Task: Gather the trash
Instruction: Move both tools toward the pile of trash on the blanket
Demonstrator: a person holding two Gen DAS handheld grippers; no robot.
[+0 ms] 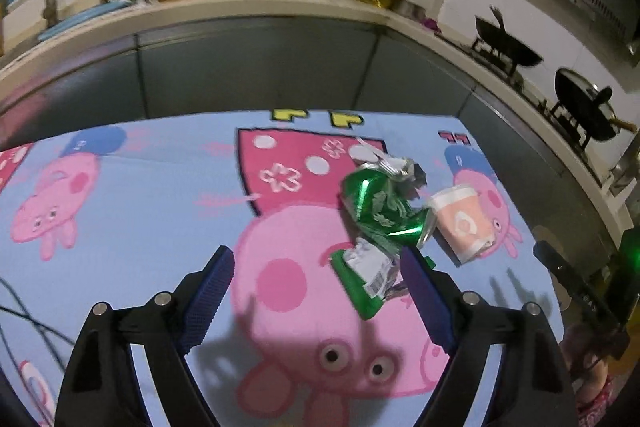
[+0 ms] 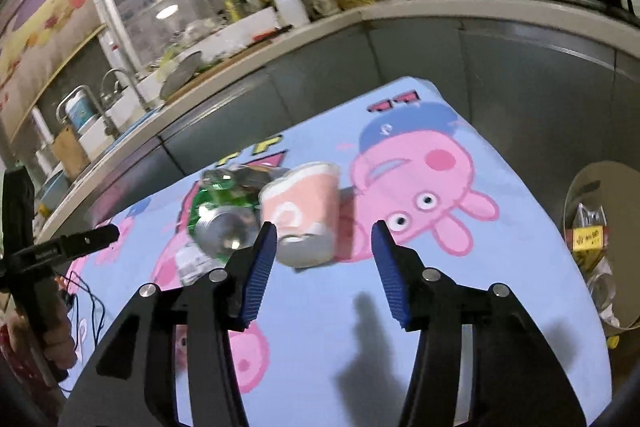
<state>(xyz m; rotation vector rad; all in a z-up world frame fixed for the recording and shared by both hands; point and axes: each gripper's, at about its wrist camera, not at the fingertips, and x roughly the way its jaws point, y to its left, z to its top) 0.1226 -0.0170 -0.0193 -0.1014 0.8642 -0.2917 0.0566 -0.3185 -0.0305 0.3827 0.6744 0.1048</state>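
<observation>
- Left wrist view first: left gripper [image 1: 318, 281] spread wide, pinching nothing, hanging low over the cloth [image 1: 120, 227] with the green wrapper [image 1: 366, 277] sitting between the tips, hard up against the right-side finger.
- Just past that, crushed can [image 1: 380, 203] lying on its side, touching the wrapper at one end and a bit of foil [image 1: 402, 167] at the other. Cup [image 1: 464, 223] tipped over right beside the can.
- Probably best to shift a touch right so the wrapper sits centred before closing, otherwise likely to nudge the can and scatter the pile.
- Wrapper looks flat and crinkly, so worth going low and pinching the raised edge, not the middle.
- Right wrist view: right gripper [image 2: 324, 233] also spread, holding nothing, cup lying just ahead of the tips, nearer the left-side finger.
- Cup mouth faces this way, so squeezing across the wall seems fine, gently though, looks crushable.
- Far right, off the table edge: bin [image 2: 576, 183] with some trash already in it. Short carry from here.
</observation>
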